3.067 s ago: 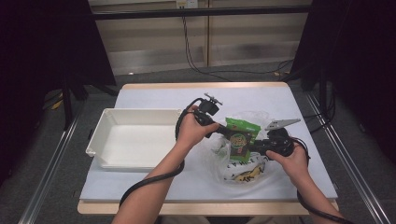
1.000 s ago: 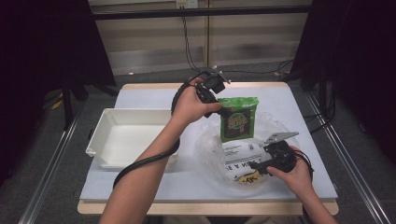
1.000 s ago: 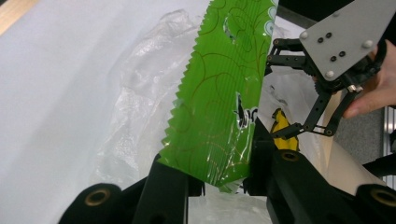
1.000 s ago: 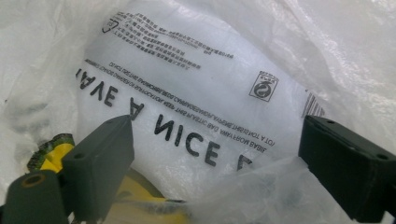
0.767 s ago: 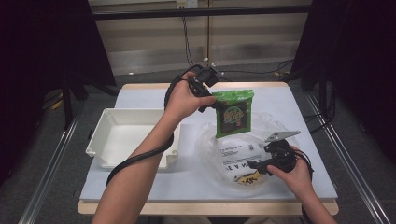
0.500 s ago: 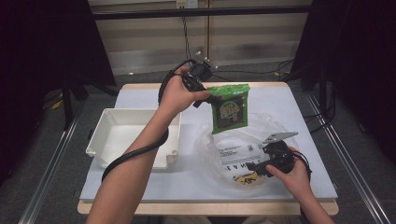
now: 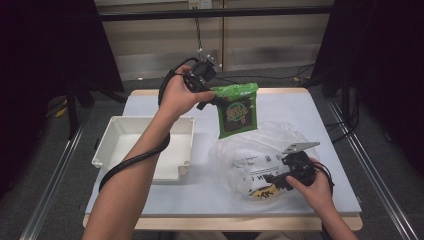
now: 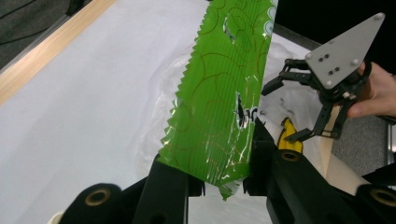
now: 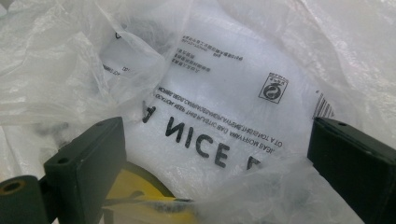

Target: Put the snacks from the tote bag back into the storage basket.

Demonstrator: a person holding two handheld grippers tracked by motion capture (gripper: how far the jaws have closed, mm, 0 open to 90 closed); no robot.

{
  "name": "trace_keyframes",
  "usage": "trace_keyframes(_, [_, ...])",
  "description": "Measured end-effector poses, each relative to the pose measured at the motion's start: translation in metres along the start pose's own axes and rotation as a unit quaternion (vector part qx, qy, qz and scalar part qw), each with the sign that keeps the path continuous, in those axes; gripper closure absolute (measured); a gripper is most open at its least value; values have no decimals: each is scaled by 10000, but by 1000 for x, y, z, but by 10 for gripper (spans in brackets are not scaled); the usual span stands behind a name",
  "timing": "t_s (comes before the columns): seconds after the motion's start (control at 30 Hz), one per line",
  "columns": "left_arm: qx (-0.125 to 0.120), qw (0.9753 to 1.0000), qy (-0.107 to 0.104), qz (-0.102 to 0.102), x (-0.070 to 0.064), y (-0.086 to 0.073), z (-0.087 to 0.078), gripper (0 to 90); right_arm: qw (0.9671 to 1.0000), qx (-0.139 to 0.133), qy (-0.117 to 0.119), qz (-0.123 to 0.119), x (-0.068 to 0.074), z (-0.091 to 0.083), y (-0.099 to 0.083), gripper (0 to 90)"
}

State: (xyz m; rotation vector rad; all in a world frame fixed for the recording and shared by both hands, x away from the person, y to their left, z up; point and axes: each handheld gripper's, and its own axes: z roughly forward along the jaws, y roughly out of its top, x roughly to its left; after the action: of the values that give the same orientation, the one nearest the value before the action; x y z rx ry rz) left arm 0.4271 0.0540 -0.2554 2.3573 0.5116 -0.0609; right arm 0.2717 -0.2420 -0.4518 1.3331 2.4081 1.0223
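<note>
Nearest, at lower right of the high view: a clear plastic bag (image 7: 255, 157), crumpled and glossy, printed with black lettering and a yellow mark near its lower edge, spread on the white table (image 7: 300, 107). Inside it, no contents to be told apart beyond print and folds. Right gripper (image 7: 276, 181) at the bag's lower right edge, jaws spread wide apart, the film bulging between them in the right gripper view, where the bag (image 9: 219, 93) fills the space from one black jaw to the other; touching or merely over the plastic, hard to tell. Left of the bag, at middle left of the high view: a white rectangular tray (image 7: 107, 150) with a raised rim, smooth hard plastic, nothing seen inside. Farther up, near the centre top of the table: a green packet (image 7: 236, 111), flat, shiny foil with a zigzag-cut edge and swirled pattern, hanging upright in the air above the bag's far edge, clear of the tabletop. Left gripper (image 7: 218, 103) clamped on the packet's upper left corner, held high by the left hand (image 7: 179, 95). In the left gripper view, the packet (image 8: 219, 102) pinched at its bottom end between the two black jaws and stretching away up the frame, the other gripper (image 8: 299, 112) with its grey three-cornered plate at right, beyond it.
</note>
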Motion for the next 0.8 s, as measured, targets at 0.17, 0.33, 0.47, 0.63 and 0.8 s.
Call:
trace_keyframes(0.17, [15,10000,32,-38,12,-12,-8,750,10000,-2,28,42,0,0,1,45])
trace_keyframes(0.33, [74,9999,68,-66,21,-20,-14,750,10000,-10,42,54,0,0,1,41])
trace_keyframes(0.47, [135,9999,72,-47,29,-26,-19,749,9999,-40,80,64,0,-1,1,34])
trace_keyframes(0.63, [125,9999,83,-37,37,-35,-29,749,9999,-62,71,111,-1,-1,0,30])
trace_keyframes(0.8, [106,9999,118,-27,45,-44,-40,749,9999,-53,74,99,-1,0,0,30])
